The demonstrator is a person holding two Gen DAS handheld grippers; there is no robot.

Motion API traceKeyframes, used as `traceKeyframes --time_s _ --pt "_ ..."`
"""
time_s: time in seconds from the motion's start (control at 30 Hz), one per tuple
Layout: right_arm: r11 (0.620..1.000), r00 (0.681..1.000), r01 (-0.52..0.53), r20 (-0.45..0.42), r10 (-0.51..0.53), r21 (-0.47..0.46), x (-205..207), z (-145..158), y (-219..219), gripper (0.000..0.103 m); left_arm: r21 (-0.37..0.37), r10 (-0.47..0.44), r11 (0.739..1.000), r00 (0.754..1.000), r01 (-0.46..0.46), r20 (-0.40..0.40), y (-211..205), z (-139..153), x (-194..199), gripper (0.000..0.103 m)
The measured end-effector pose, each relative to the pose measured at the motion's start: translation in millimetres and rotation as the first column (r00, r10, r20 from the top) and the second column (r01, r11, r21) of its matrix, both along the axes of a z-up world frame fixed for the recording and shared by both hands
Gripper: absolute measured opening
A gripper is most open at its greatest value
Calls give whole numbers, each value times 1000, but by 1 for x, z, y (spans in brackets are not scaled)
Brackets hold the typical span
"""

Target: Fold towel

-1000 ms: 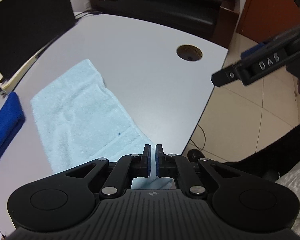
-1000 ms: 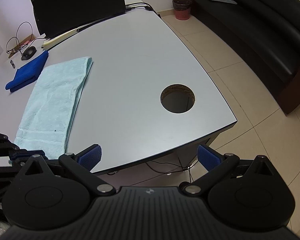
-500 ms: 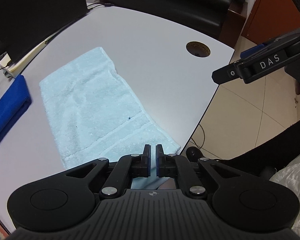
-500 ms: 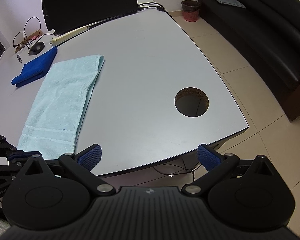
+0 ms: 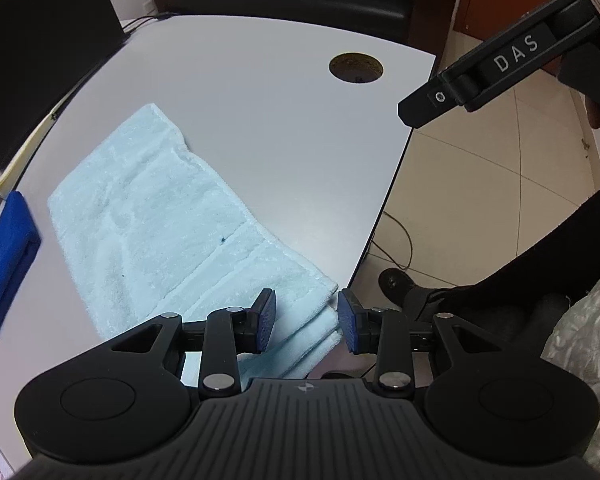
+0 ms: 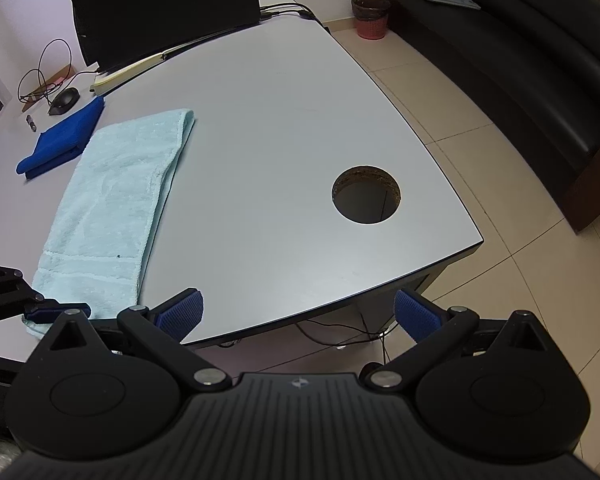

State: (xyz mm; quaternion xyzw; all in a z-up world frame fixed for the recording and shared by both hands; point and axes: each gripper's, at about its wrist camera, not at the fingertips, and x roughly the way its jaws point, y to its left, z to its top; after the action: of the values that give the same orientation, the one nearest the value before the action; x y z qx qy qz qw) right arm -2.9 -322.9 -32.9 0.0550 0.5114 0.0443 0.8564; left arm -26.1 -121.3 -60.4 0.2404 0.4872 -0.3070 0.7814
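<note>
A light blue towel (image 5: pixel 168 216), folded into a long strip, lies flat on the grey table (image 5: pixel 280 132); its near end reaches the table's front edge. My left gripper (image 5: pixel 306 322) is open, its jaws apart just over the towel's near right corner, not holding it. The towel also shows in the right wrist view (image 6: pixel 112 204), left of centre. My right gripper (image 6: pixel 298 314) is wide open and empty, held over the table's front edge, well right of the towel. The left gripper's finger (image 6: pixel 56 307) shows at the towel's near end there.
A folded dark blue cloth (image 6: pixel 62 136) lies left of the towel. A round cable hole (image 6: pixel 366 194) is in the table's right part. A black monitor (image 6: pixel 164 8), mouse and cables stand at the back. A black sofa (image 6: pixel 520 52) and tiled floor lie to the right.
My left gripper has opened from shut and let go of the towel's near end, which now rests on the table. The right gripper stays open, shifted slightly.
</note>
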Motion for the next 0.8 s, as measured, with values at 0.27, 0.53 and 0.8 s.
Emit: traceKeyframes --time_s 0.27,0.53,0.8 --pt "999 999 39 -8 -38 4 -4 -3 -9 102 44 -52 998 999 51 10 -8 -10 -1 26" --pt "999 999 43 -12 -43 5 -4 -3 -11 102 2 -32 999 999 32 25 -5 -6 0 6" --pt "1000 1000 10 -13 -10 10 1 -4 -1 102 -73 81 994 995 -77 51 12 10 4 4"
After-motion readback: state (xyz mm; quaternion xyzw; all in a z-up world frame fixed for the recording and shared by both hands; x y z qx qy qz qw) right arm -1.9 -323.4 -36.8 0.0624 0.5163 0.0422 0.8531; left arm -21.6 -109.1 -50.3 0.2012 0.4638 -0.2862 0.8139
